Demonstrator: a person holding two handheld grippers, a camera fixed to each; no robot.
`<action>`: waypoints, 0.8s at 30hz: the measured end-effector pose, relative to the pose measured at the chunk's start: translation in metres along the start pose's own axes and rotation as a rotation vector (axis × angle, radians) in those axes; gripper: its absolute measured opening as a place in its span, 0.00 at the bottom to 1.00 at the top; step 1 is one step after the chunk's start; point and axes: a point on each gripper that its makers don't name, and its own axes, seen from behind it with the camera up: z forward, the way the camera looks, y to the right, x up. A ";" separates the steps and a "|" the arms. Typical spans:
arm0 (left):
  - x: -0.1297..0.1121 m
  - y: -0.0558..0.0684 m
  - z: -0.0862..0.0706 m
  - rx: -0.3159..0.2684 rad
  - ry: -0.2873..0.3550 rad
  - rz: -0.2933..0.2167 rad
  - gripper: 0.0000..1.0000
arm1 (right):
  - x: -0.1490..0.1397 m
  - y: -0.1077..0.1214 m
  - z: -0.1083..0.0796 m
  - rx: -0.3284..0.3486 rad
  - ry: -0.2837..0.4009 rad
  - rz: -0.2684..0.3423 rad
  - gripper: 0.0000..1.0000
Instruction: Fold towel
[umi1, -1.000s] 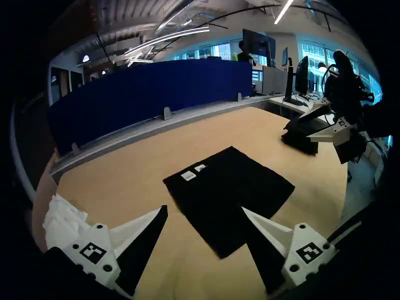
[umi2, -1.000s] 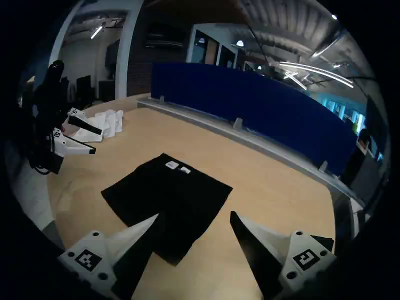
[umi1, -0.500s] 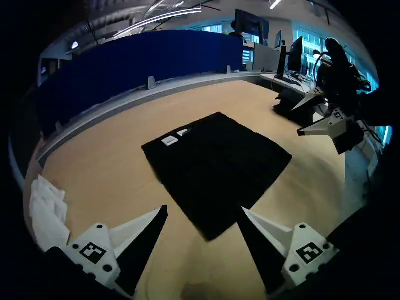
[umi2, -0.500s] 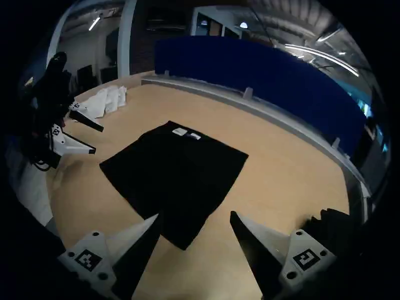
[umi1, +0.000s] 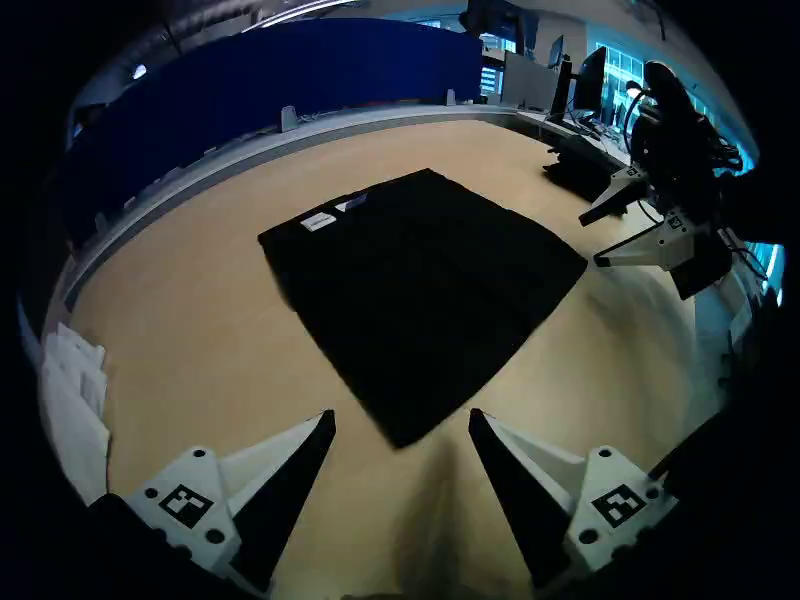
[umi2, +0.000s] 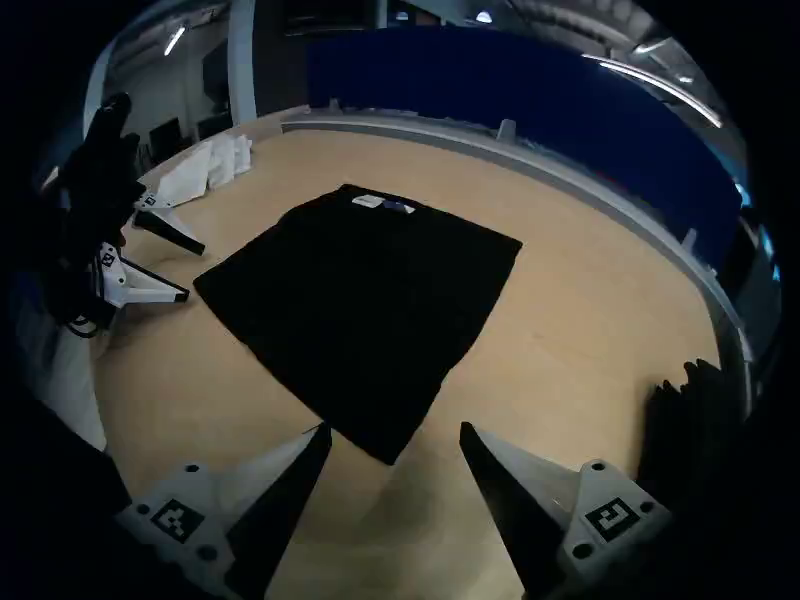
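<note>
The left gripper (umi1: 400, 418) hangs with its fingers spread and nothing between them, poised just above one near corner of the black towel (umi1: 420, 280). The right gripper (umi2: 395, 432) is the same, fingers parted and empty, lined up on the other near corner. Neither touches the cloth yet. From where each one sits, it looks as though the person is squaring both up so the two near corners can be pinched at once and carried over together.

The towel lies flat and spread out in the middle of the pale wooden worktop (umi1: 200, 330), with no fold in it that I can make out. Two small white labels (umi2: 368, 201) sit at its far edge, which suggests the near edge is meant to be taken toward them.

Off to the left, a stack of white cloths (umi2: 215, 165) rests well apart from the towel. At the right edge is a dark ribbed pile (umi2: 690, 420); I can't tell what it is. A blue partition (umi1: 250, 90) runs along the far side.
</note>
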 end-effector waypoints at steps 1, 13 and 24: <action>-0.001 0.000 0.000 -0.001 -0.003 -0.004 0.99 | -0.001 0.000 0.001 0.000 -0.003 -0.001 0.99; -0.015 0.004 0.005 0.000 -0.056 -0.006 0.87 | -0.018 -0.005 0.013 0.009 -0.042 -0.004 0.65; -0.013 0.003 0.009 0.015 -0.063 0.010 0.65 | -0.024 -0.004 0.019 0.018 -0.039 0.041 0.40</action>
